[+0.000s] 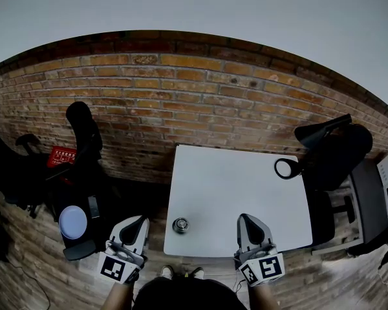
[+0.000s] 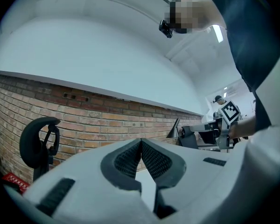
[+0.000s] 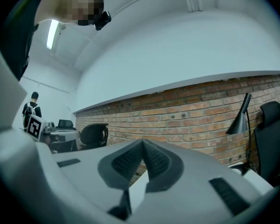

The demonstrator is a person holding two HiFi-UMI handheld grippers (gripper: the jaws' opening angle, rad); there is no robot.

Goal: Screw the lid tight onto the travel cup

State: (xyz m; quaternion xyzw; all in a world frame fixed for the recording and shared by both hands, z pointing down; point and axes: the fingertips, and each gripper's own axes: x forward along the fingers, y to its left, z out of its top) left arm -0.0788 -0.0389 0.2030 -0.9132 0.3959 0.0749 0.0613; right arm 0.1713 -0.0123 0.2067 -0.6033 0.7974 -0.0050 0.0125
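Travel cup (image 1: 180,225) sits at the table (image 1: 246,173) edge; clenched, empty left gripper (image 1: 138,222) or right gripper (image 1: 247,219) reaching clumsily could topple it.

White tabletop (image 1: 239,192), red-brown brick wall (image 1: 181,89)
The left hand-held gripper (image 1: 141,220) and right hand-held gripper (image 1: 245,218) were pale grey with black-and-white square markers; the travel cup (image 1: 180,225) was silver.

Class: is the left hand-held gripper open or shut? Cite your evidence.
Shut: the left hand-held gripper shows its pads meeting at the tips, nothing between them.
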